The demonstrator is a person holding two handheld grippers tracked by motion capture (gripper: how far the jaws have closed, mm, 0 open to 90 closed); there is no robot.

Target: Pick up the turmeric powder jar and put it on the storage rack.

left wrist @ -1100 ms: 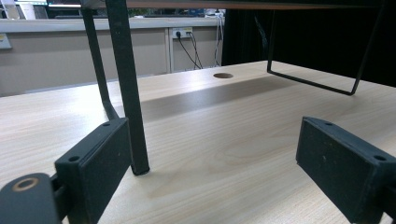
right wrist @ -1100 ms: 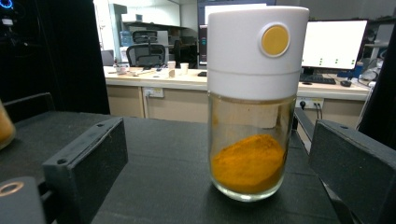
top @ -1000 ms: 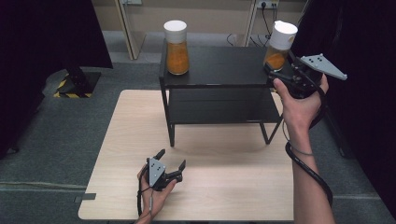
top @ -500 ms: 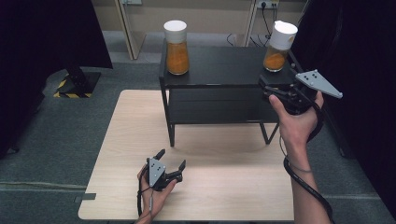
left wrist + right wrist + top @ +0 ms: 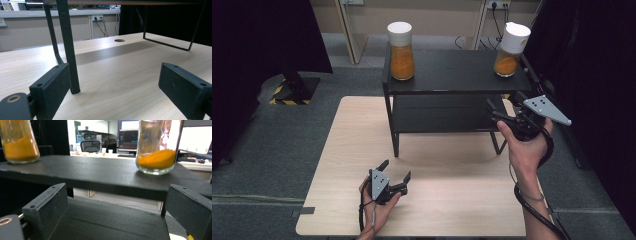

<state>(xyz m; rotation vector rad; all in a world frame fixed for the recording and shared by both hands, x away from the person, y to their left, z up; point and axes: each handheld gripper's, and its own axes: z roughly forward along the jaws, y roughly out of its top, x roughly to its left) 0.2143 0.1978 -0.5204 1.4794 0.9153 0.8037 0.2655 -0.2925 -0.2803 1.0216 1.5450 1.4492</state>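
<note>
I am drawing the right tool back, gaping and empty, from the right jar on the shelf; left tool is resting spread on the near tabletop, so I'm retreating level

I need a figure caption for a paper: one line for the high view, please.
Two jars of orange powder on a black shelf; right gripper open beside it, left gripper open on the table.

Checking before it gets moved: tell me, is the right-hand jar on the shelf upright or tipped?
Upright. The right jar stands base-down on the black shelf's top, white lid uppermost, orange powder lying level.
</note>
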